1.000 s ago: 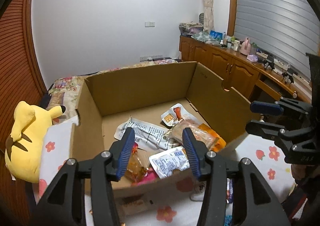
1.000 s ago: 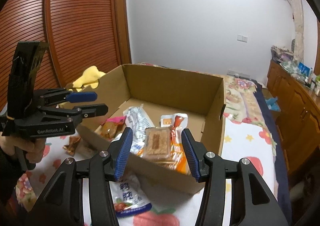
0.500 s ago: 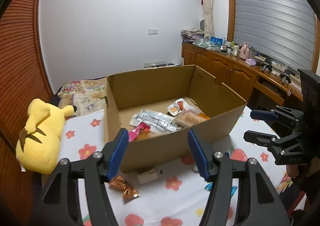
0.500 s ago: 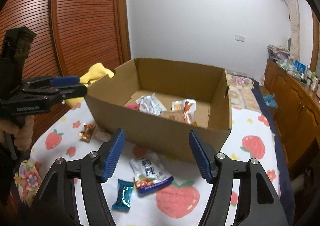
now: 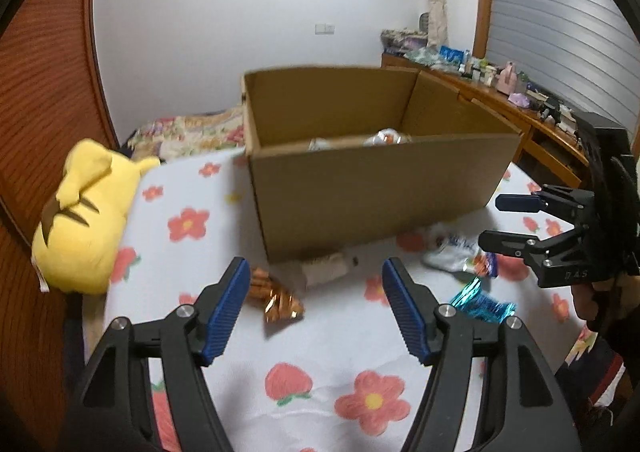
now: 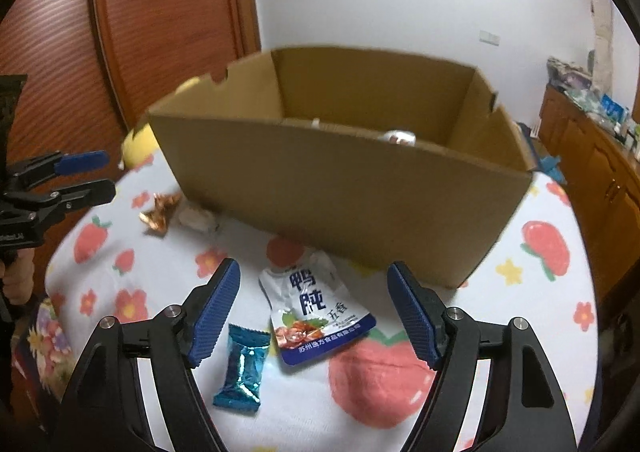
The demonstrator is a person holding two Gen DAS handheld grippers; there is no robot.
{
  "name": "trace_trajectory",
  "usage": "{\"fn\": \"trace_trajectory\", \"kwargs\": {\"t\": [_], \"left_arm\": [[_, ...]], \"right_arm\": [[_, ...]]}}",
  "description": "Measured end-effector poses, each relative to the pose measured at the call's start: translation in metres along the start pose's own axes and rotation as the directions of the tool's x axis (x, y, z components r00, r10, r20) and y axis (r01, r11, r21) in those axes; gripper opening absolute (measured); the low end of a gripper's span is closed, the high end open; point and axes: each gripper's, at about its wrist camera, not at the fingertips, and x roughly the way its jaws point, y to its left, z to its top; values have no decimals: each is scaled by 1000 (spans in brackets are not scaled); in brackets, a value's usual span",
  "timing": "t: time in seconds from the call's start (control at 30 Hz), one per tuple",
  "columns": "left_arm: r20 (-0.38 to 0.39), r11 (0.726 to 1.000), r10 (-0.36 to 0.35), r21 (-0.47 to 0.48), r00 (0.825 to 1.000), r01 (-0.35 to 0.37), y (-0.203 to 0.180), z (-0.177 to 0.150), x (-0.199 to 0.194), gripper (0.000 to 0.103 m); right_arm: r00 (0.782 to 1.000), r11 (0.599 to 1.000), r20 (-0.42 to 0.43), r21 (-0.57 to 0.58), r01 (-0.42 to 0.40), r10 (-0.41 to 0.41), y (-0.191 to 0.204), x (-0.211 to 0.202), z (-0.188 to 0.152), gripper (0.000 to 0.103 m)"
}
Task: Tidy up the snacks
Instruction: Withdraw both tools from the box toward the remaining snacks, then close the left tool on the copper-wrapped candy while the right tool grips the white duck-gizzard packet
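1 box [image 6: 360, 208], 4 loose snack pkts, 1 plush [image 5: 80, 220], 2 tongs

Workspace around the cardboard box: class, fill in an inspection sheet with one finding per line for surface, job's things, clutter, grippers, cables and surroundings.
Surface: bed sheet printed with flowers and strawberries.
Job's things: open cardboard box with some packets inside; in front of it lie a white and blue pouch, a blue foil candy, an orange foil candy and a pale wrapped snack.
Clutter: yellow plush toy at the sheet's edge.
Grippers: left gripper and right gripper both open and empty; their jaws have just been opening.
Cables: nothing seen.
Surroundings: white wall, wooden slatted doors, crowded wooden sideboard.
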Motion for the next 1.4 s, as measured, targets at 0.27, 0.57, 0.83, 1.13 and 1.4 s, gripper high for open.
{"fn": "trace_trajectory", "kwargs": {"t": [0.27,0.57,0.83,1.13,1.4], "left_arm": [[-65,999,13,-38,998,-15,12,-22,23,68],[-89,998,5,-62,996,-10,19,-30,34,68],[-110,994,1,-113,994,-13,29,-29,45,68],[-131,983,15,-178,991,-38,39,-26,62,68],[-138,978,34,-201,990,-62,43,-21,75,60]], "right_arm": [[992,998,-121,-62,19,-26,6,41,-7,79],[986,997,-164,-79,24,-36,6,53,-6,80],[989,995,-149,-101,6,-21,7,45,-11,60],[995,996,-102,-86,3,-12,6,41,-16,61],[995,996,-101,-88,7,-15,5,39,-17,61]]}}
